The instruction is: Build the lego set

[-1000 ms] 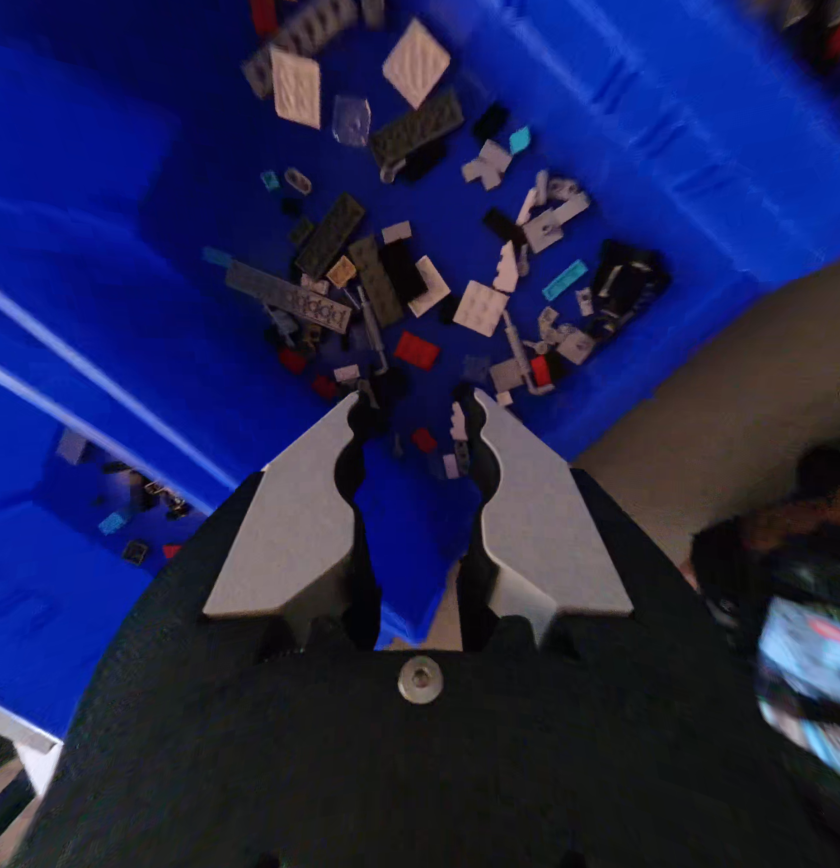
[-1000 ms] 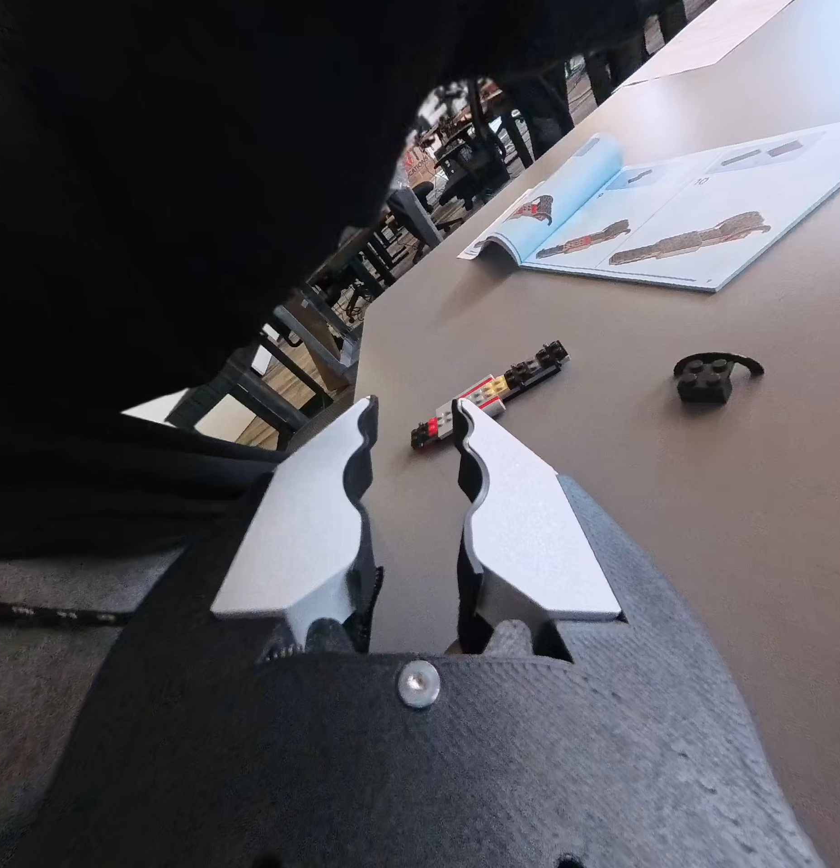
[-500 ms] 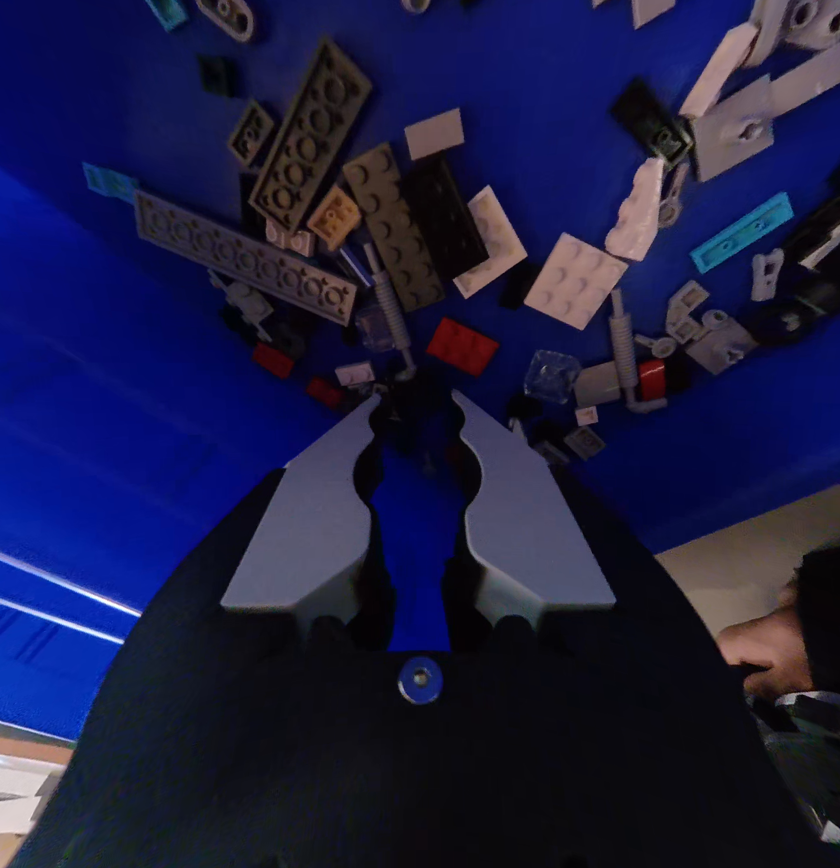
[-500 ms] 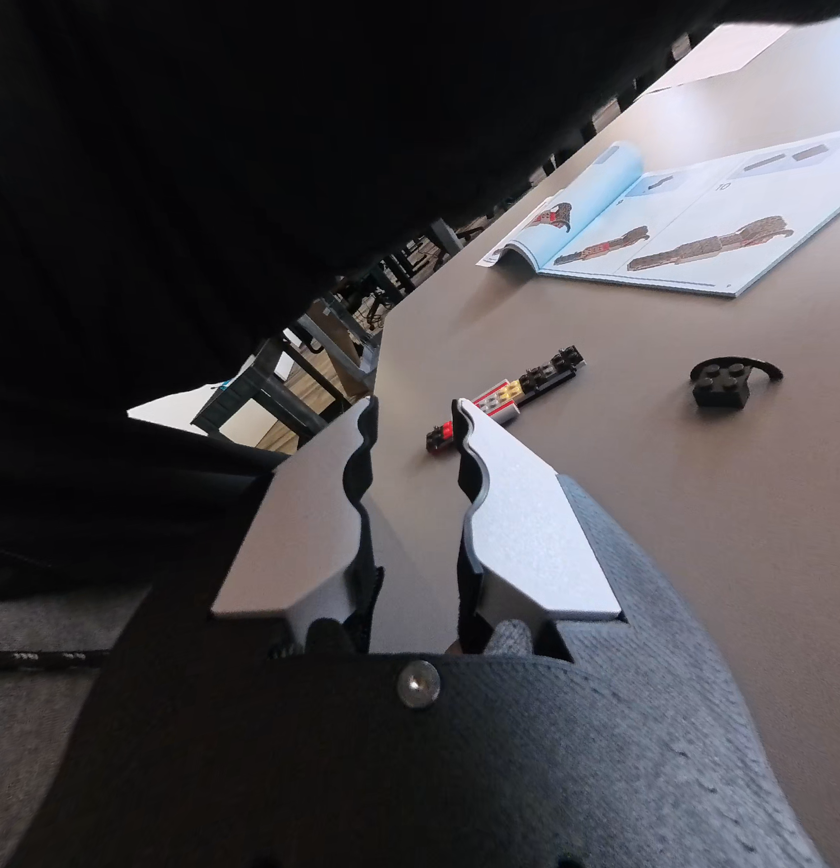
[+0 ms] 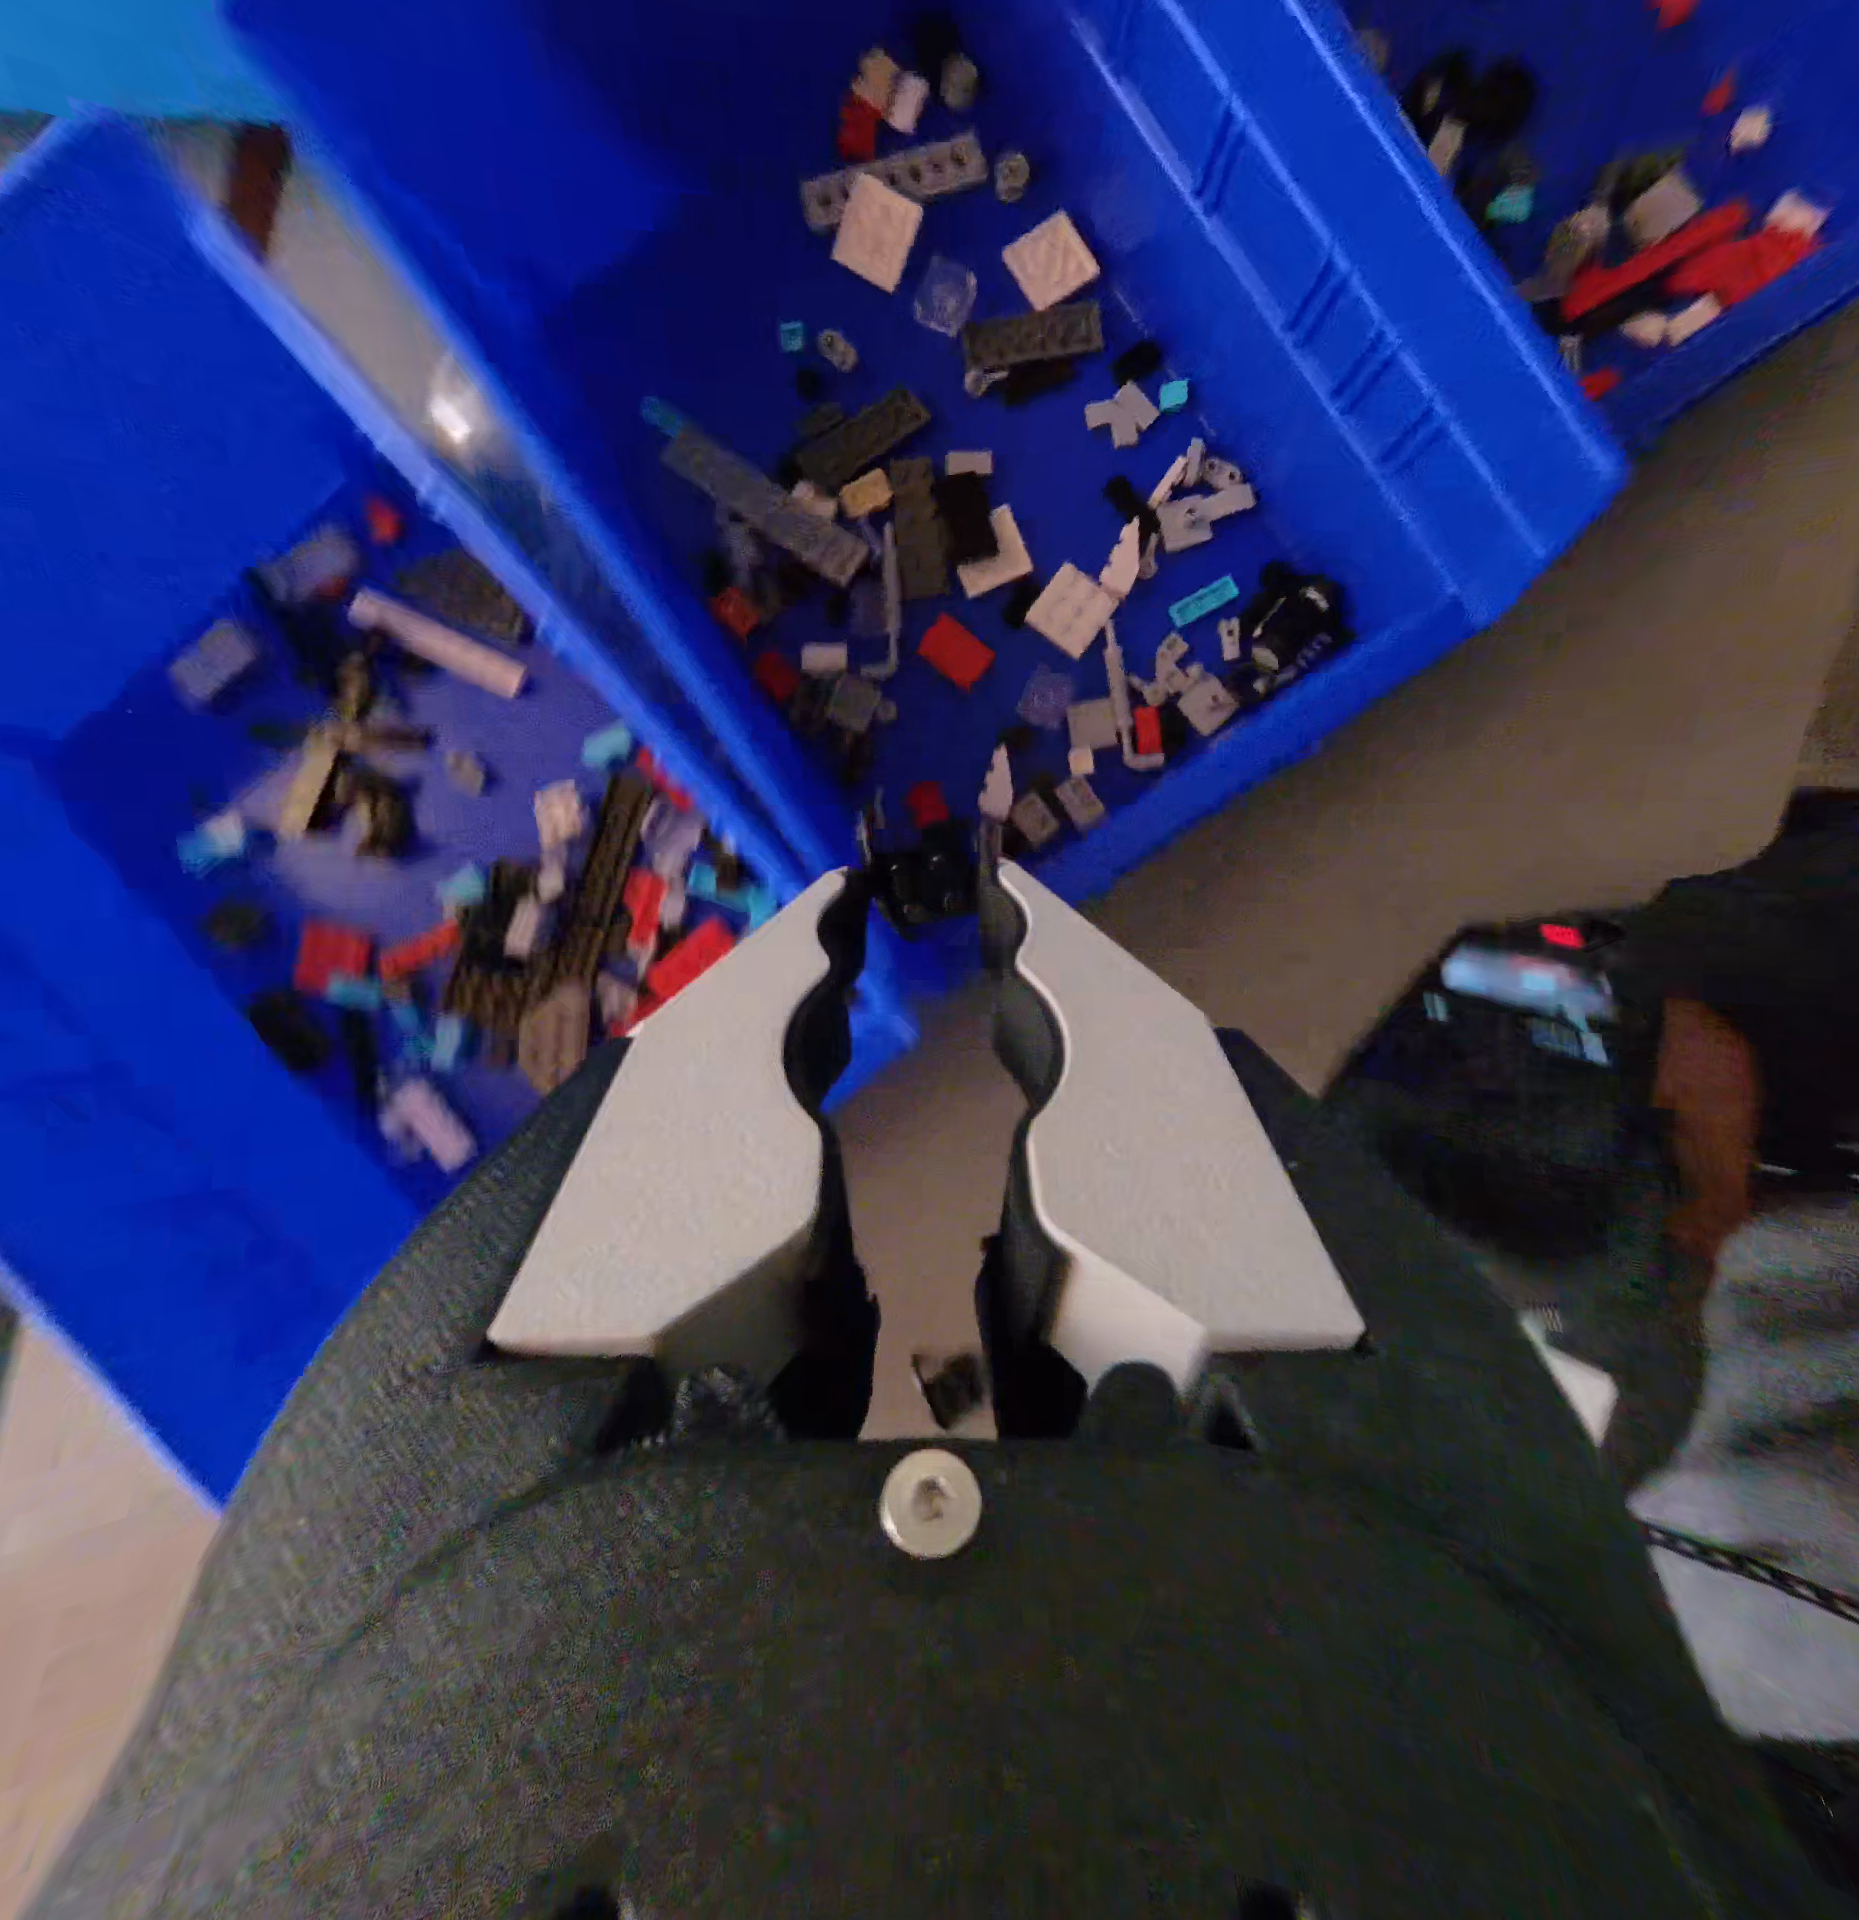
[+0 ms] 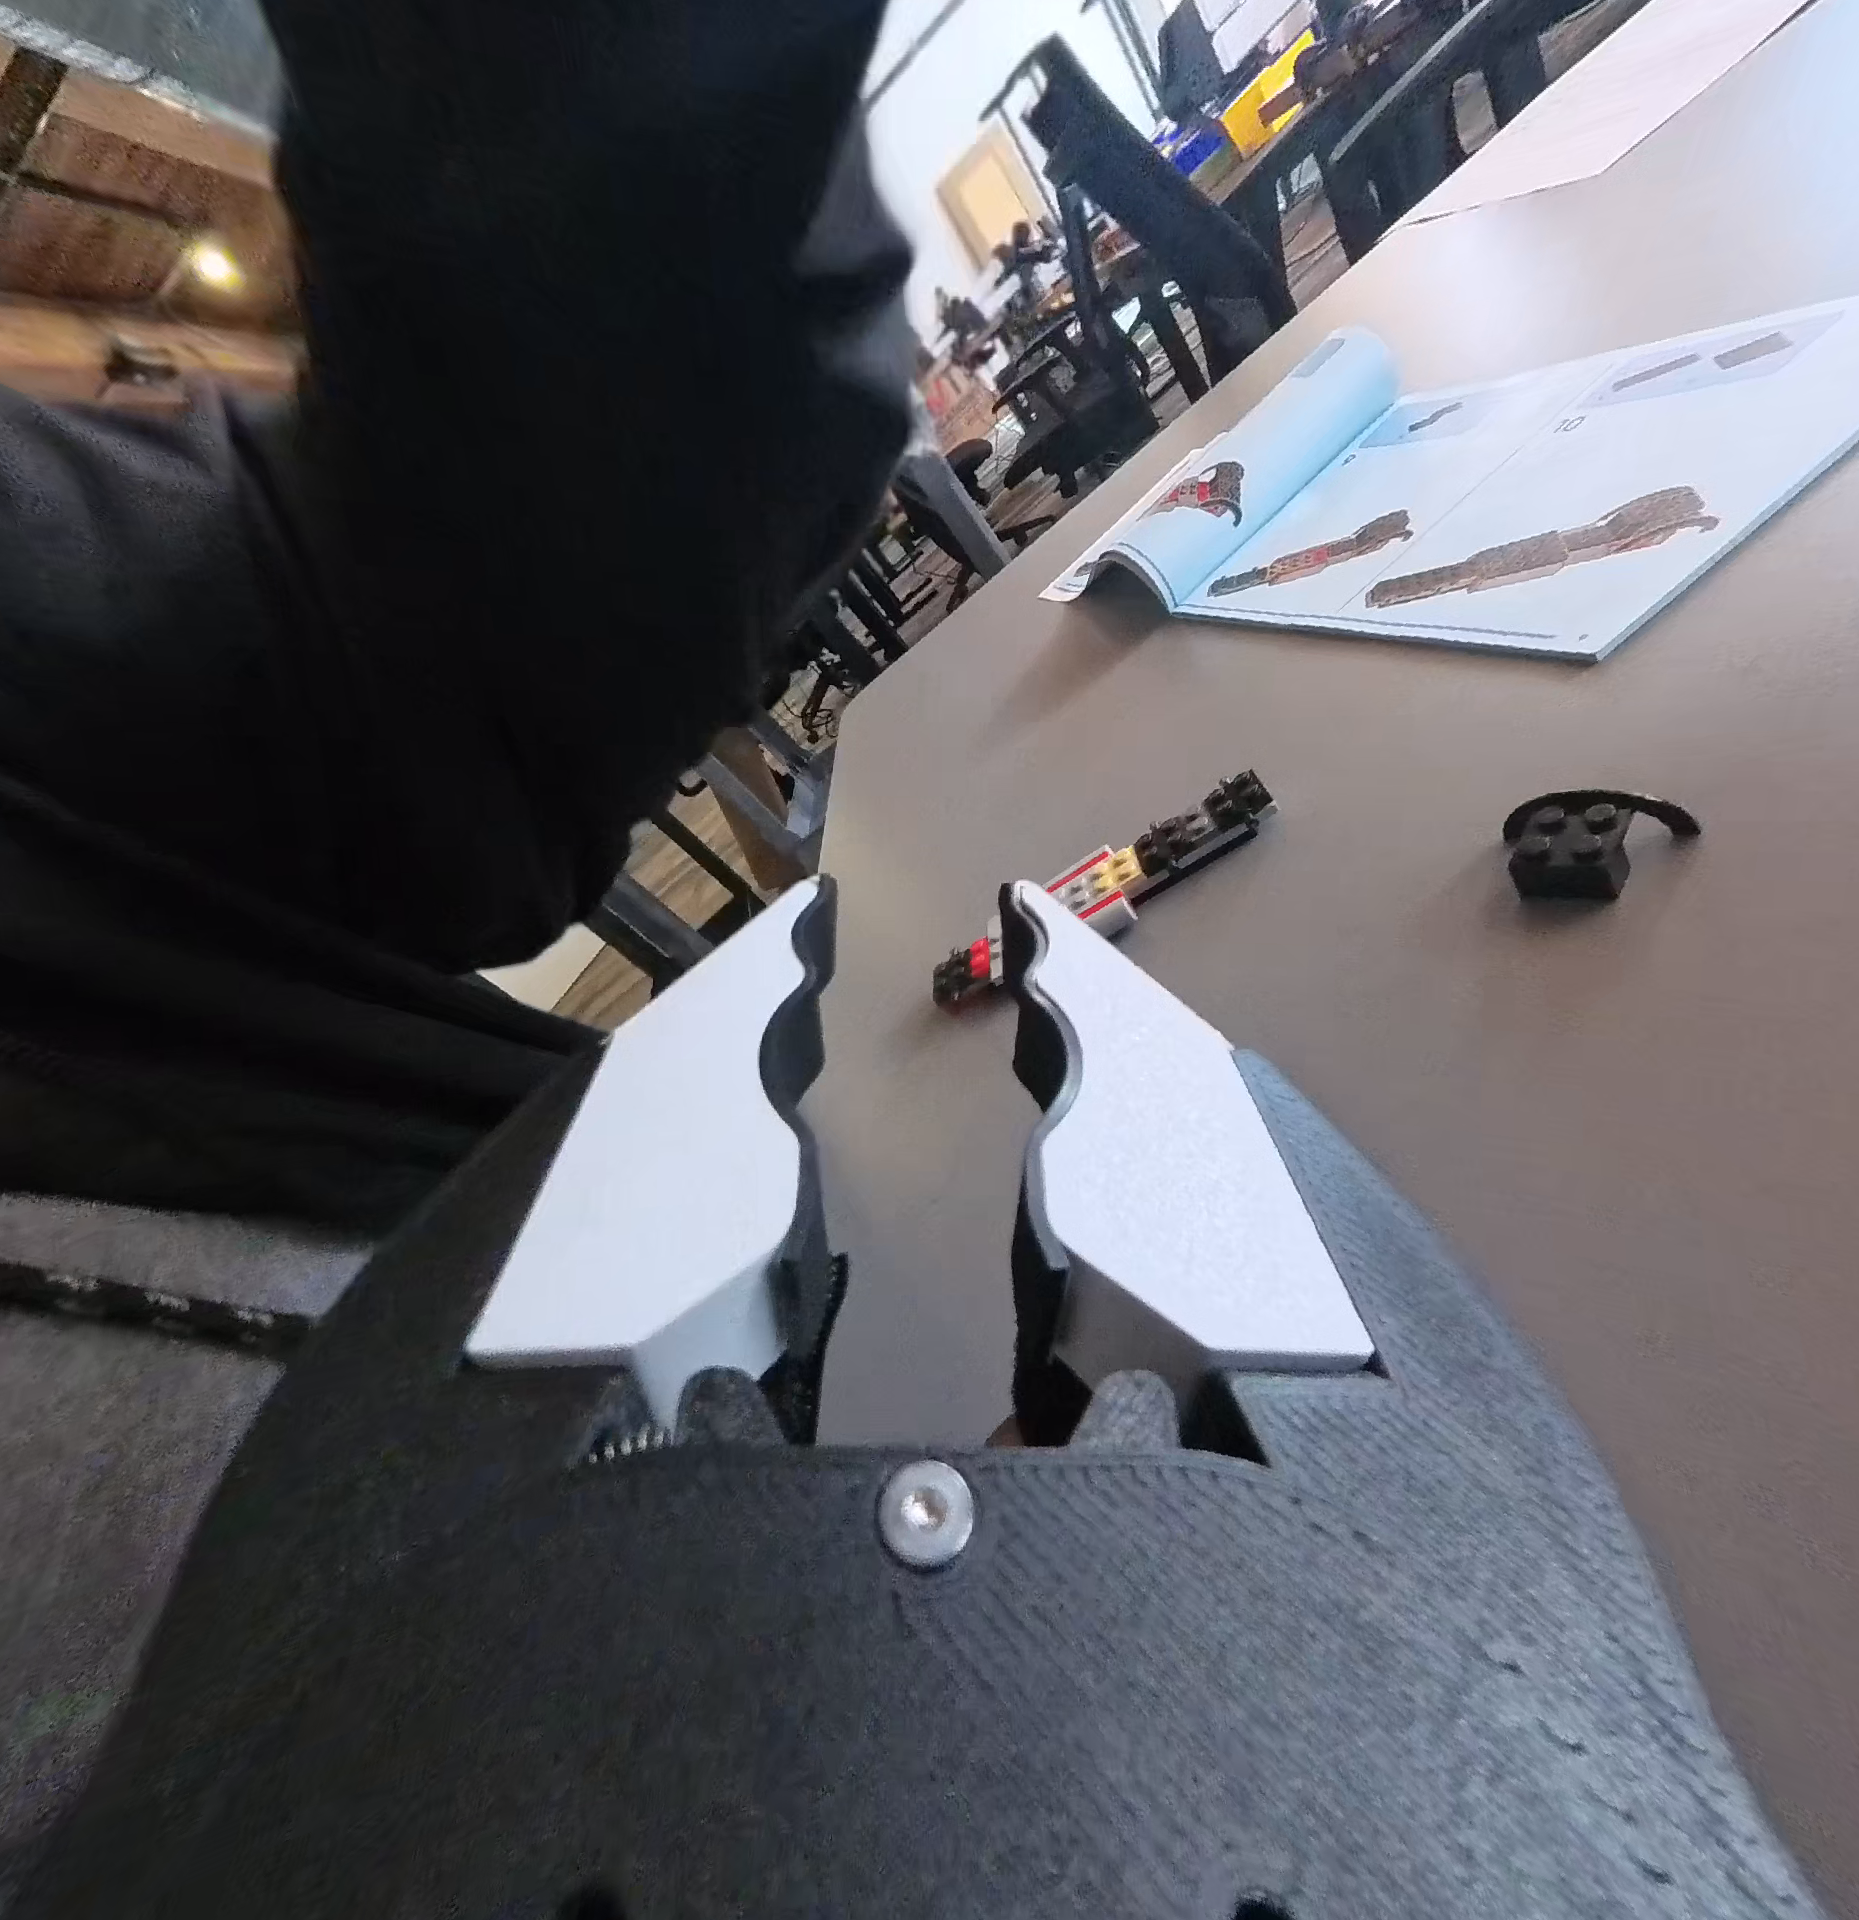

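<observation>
Left gripper (image 5: 925, 868) now up out of the blue bin (image 5: 1351, 343), pinching a small black brick (image 5: 923, 878); right gripper (image 6: 914, 914) spread, empty, near the partial build (image 6: 1112, 878) — attach next.

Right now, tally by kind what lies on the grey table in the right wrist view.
Part-built brick strip: 1
Black curved piece: 1
Open booklet: 1
White sheet: 1
Total: 4

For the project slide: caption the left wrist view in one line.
Left tongs grip a small black brick above the middle blue bin of loose Lego pieces.
</observation>
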